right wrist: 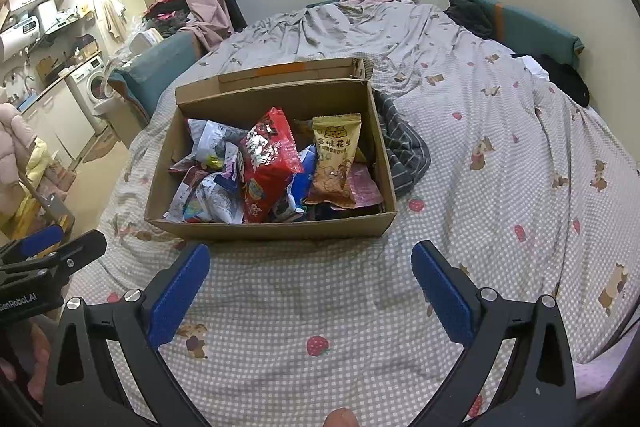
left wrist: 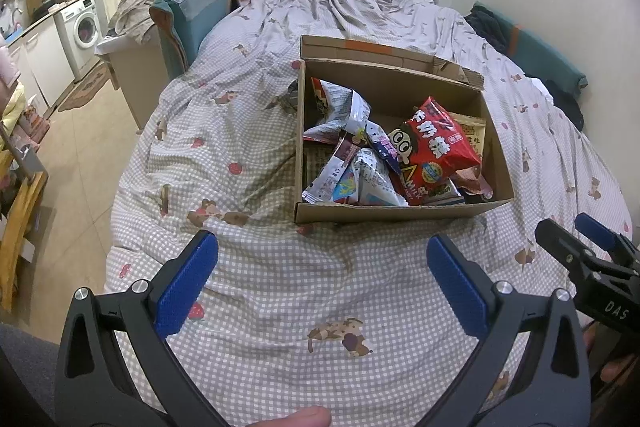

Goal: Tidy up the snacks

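Hovering over the bed (left wrist: pixel 260 287), left gripper (left wrist: pixel 322 259) and right gripper (right wrist: pixel 310 267) both gape wide, empty. Snacks sit piled in the cardboard box (right wrist: pixel 272 229) ahead. Best pinch the upright red packet (right wrist: pixel 266 167) by its top edge.

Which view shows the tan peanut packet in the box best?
The right wrist view: the tan peanut packet stands upright with its whole front facing the camera. In the left wrist view only its upper corner peeks out behind the red snack bag.
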The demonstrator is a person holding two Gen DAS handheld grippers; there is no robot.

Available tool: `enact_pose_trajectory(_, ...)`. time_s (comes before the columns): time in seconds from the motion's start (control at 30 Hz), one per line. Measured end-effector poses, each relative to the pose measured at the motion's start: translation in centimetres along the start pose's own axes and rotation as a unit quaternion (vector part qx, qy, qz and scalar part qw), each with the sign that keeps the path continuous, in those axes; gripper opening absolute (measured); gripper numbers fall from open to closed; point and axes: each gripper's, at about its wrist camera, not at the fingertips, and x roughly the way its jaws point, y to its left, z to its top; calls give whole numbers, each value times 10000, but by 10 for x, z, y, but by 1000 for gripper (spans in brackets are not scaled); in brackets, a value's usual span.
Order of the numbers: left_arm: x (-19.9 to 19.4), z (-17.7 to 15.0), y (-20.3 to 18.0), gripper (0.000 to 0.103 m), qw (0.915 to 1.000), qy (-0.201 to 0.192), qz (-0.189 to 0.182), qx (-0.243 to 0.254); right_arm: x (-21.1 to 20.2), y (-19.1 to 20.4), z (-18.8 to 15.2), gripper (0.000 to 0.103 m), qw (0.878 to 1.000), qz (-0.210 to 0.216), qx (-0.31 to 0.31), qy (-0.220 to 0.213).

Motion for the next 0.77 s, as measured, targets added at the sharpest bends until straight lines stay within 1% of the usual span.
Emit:
enact_pose_trajectory(0.13, -1, 0, 0, 103, 10000, -20, 16, -4, 0, -1, 0, 103, 10000, -41, 21, -9)
enact_pose_trajectory(0.43, 1, -1, -1, 103, 10000, 28, 1, 17, -3, -5, 2, 103, 9998, 15, 143, -116)
enact_pose_trajectory(0.77, 3, -1, -2, 103, 10000, 51, -34, 31, -4, -4, 3, 103, 9998, 10, 130, -158)
